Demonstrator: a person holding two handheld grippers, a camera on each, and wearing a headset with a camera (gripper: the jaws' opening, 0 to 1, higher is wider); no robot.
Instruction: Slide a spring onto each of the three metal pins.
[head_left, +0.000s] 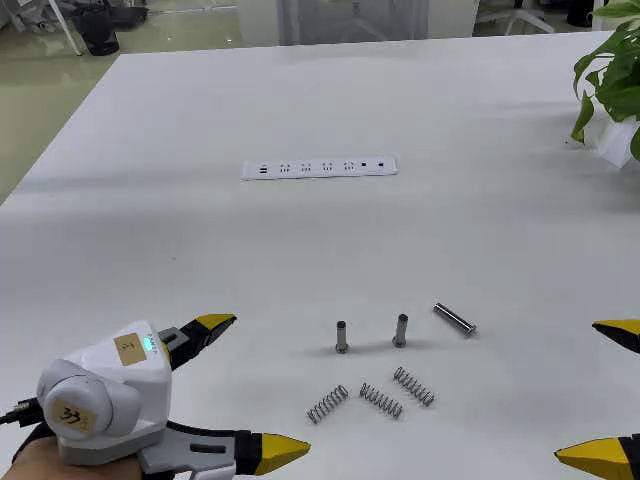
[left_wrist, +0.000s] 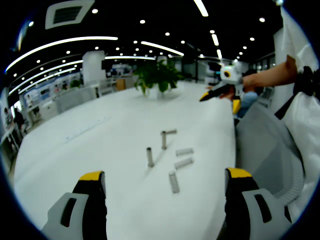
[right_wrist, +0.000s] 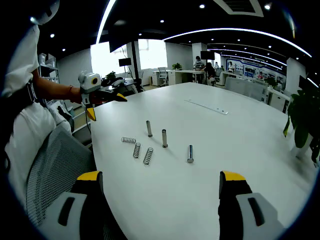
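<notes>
Two metal pins stand upright on the white table, one (head_left: 341, 336) left of the other (head_left: 400, 330); a third pin (head_left: 454, 319) lies flat to their right. Three springs lie in front of them: left (head_left: 327, 403), middle (head_left: 380, 400), right (head_left: 413, 386). My left gripper (head_left: 245, 385) is at the lower left, open and holding nothing, its yellow fingertips (head_left: 282, 450) spread wide. My right gripper (head_left: 608, 395) is at the lower right edge, open and holding nothing. The left gripper view shows the pins (left_wrist: 149, 157) and springs (left_wrist: 173, 181) ahead; the right gripper view shows them too, pins (right_wrist: 164, 138) and springs (right_wrist: 148, 155).
A white power strip (head_left: 319, 168) lies further back in the middle of the table. A potted plant (head_left: 612, 80) stands at the far right. A grey mesh chair (right_wrist: 55, 170) sits at the table's near edge.
</notes>
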